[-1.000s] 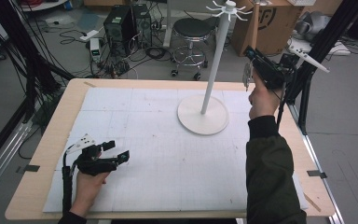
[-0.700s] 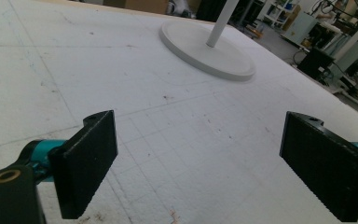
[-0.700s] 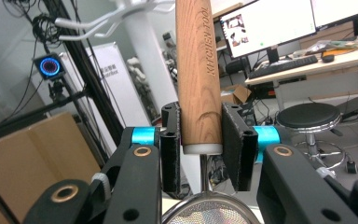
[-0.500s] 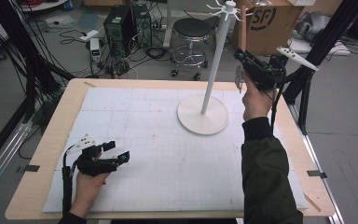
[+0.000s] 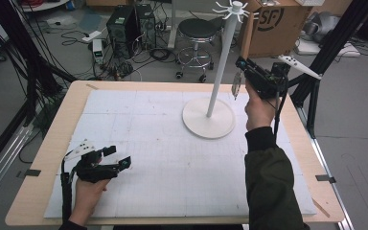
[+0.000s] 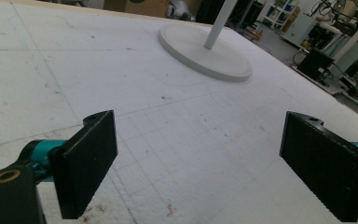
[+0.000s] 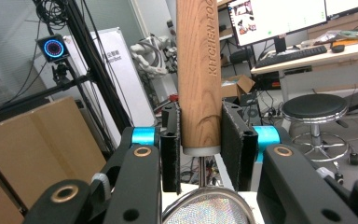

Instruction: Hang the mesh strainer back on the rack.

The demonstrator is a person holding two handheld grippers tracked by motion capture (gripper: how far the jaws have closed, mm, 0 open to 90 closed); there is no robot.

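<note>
**A:** So what's nearest the camera in the high view?

**B:** Lower left of the frame, the left gripper (image 5: 117, 159) sits low over the white foam mat (image 5: 163, 158) in the person's left hand (image 5: 88, 191). Its jaws stand wide apart with nothing between them; the left gripper view shows just bare mat between the two black pads (image 6: 86, 161).

**A:** And the other one?

**B:** The sleeve runs up the right side of the frame to the right gripper (image 5: 242, 64), held up in the air in the upper right, just right of the white stand (image 5: 220, 72). It's clamped on the wooden handle (image 7: 198, 70) of a small mesh strainer (image 5: 236, 86). In the right gripper view the handle stands upright between the pads, both pressing on it, with the mesh bowl (image 7: 207, 207) at the bottom centre of the frame.

**A:** Is the strainer touching the stand?

**B:** Can't tell, it hangs very near the pole. The stand's round base (image 5: 208, 117) rests on the mat, upper middle. Farther back there's a stool (image 5: 199, 31) and a cardboard box (image 5: 273, 21) on the floor.
</note>
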